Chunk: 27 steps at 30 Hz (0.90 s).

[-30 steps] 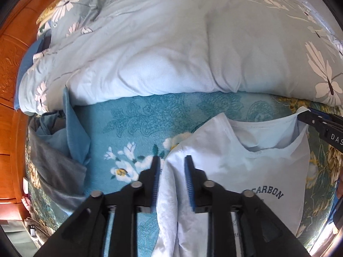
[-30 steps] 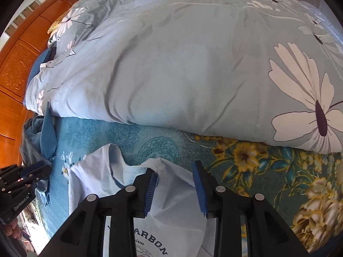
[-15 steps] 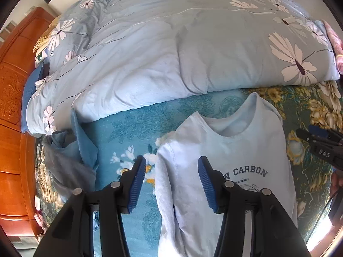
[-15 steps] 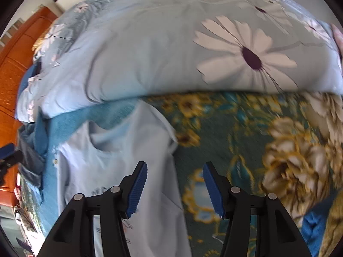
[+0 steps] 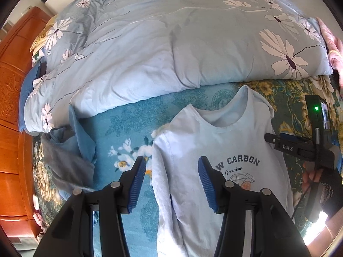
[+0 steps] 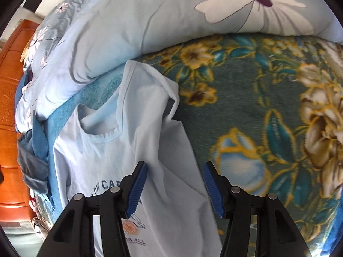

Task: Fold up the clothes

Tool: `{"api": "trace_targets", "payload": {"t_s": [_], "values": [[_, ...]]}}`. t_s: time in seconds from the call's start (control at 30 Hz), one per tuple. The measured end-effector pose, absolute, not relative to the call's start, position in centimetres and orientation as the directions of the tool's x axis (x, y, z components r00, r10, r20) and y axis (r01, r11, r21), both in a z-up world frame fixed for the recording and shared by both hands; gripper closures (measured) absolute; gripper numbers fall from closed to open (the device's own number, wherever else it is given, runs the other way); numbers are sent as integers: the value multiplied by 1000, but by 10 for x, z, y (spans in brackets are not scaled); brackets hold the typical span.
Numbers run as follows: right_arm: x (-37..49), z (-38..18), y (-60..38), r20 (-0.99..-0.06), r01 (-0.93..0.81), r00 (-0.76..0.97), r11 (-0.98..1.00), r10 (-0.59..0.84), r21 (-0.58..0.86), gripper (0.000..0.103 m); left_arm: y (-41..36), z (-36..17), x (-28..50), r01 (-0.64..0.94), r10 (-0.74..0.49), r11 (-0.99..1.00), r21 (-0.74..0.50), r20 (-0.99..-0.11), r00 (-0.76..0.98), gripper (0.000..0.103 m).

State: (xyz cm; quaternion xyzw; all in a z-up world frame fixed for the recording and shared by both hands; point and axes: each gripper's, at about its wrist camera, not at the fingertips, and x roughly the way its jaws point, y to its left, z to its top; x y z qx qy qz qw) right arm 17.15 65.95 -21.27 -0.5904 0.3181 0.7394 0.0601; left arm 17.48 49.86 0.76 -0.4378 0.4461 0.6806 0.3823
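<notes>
My left gripper [image 5: 171, 171] and right gripper [image 6: 174, 178] both gape wide, empty, above the flat pale-blue T-shirt [image 5: 216, 150]; only my left view shows crumpled grey-blue clothes [image 5: 68, 150] leftward, my right view bare floral blanket [image 6: 268, 117] rightward.

Pale blue T-shirt [image 5: 216, 150] flat, print up

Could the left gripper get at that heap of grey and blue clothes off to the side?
Probably yes. The left gripper is open and holds nothing, and only bare blanket lies between it and the heap of clothes.
</notes>
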Motion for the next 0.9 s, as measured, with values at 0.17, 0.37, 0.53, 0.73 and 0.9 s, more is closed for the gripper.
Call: {"api": "trace_targets", "payload": {"t_s": [0.17, 0.37, 0.53, 0.73, 0.9], "values": [[167, -210, 654, -894, -450, -310, -778, -324, 438, 93, 475, 1, 165, -906, 87, -321, 275, -944, -317, 50], [160, -186, 625, -876, -357, -339, -814, -344, 458, 98, 452, -3, 158, -903, 46, -327, 279, -949, -310, 50], [160, -175, 582, -853, -286, -327, -817, -408, 500, 98, 441, -4, 157, -903, 24, -325, 281, -952, -304, 51], [157, -185, 528, -877, -235, -257, -854, -406, 464, 98, 436, 1, 162, -908, 15, -309, 282, -954, -301, 50], [174, -167, 519, -872, -225, -305, -860, -384, 458, 93, 437, 4, 165, -918, 16, -256, 304, -948, -318, 50]]}}
